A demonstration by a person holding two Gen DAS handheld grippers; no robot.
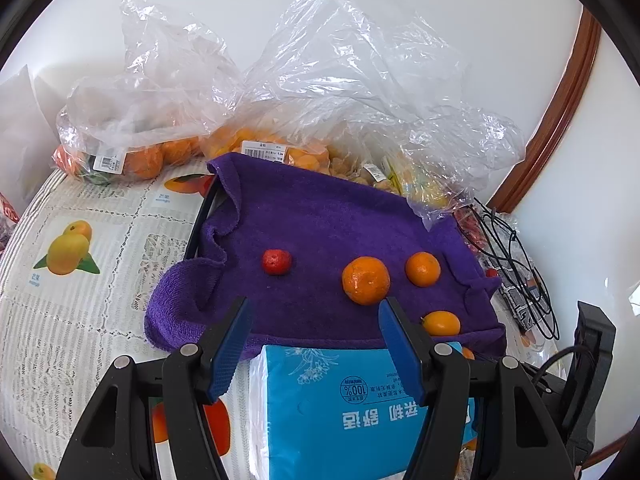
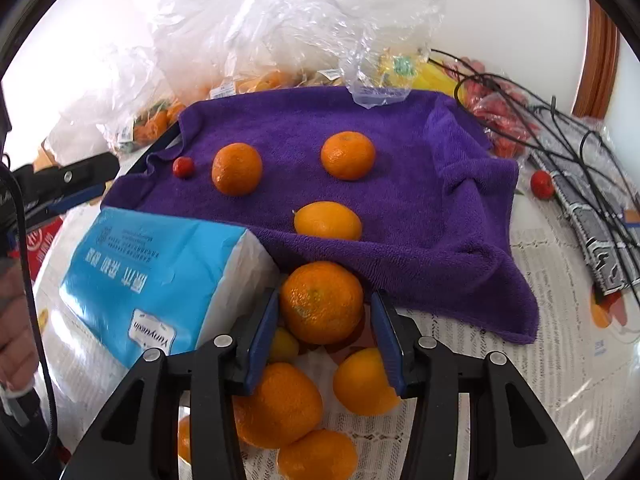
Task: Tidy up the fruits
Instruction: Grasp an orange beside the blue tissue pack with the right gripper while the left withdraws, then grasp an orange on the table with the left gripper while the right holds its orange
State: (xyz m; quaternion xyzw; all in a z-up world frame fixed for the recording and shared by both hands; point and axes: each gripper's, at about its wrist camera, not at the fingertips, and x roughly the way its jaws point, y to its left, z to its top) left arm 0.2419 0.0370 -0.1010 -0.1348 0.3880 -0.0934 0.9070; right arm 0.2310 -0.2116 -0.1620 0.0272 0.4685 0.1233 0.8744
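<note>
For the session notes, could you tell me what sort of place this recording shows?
Probably a home dining table: a fruit-print tablecloth, shop-labelled plastic bags of fruit against a white wall, and a tissue pack beside a purple towel.

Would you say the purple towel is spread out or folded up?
Spread out: the purple towel lies open with loose fruits resting on it.

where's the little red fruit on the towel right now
In the left wrist view the small red fruit sits on the purple towel, left of the two oranges. In the right wrist view it lies near the towel's far left corner.
</note>
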